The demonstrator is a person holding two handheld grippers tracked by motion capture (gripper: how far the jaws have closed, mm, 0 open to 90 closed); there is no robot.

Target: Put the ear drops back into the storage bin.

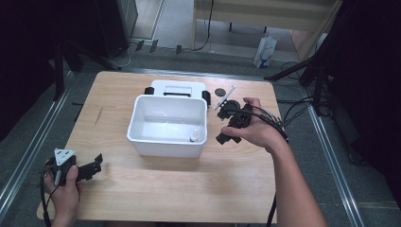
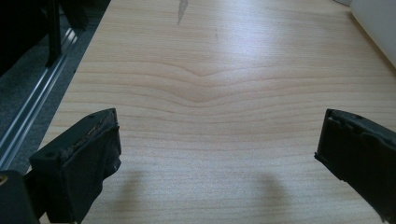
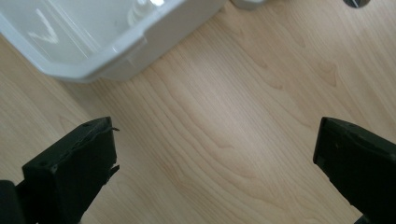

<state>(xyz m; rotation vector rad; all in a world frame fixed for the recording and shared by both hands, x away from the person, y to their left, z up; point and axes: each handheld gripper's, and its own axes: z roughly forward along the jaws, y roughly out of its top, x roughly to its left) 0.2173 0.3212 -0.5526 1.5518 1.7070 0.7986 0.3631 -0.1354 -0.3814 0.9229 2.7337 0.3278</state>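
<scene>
Holding a gripper in each hand, you have both sets of jaws spread wide with bare wood between them and nothing clamped. Your left gripper [image 1: 87, 169] sits low at the table's [image 1: 142, 198] near left corner, its grey three-cornered plate on top, pointing toward the right along the near edge; in the left gripper view [image 2: 219, 154] the two black jaws stand far apart over plain wood grain, and a sliver of the white tub's wall [image 2: 373, 23] shows at the upper right, well away from the jaws. Your right gripper [image 1: 231, 127] hovers just beside the right wall of the white tub [image 1: 168, 142], which stands in the middle of the table, toward the far edge. In the right gripper view [image 3: 215, 163] the tub's [image 3: 116, 51] corner lies beyond the jaws, nearer the left one, apart from both. Inside the tub, near its near right corner, a small white bottle [image 1: 194, 136] stands upright. Behind the tub, a white lid with black latches [image 1: 177, 88] lies flat near the far edge. To its right, close to your right hand [image 1: 257, 130], rest a small dark round disc [image 1: 220, 91] and a slim white stick-like item [image 1: 226, 96] that is too small to identify.
</scene>
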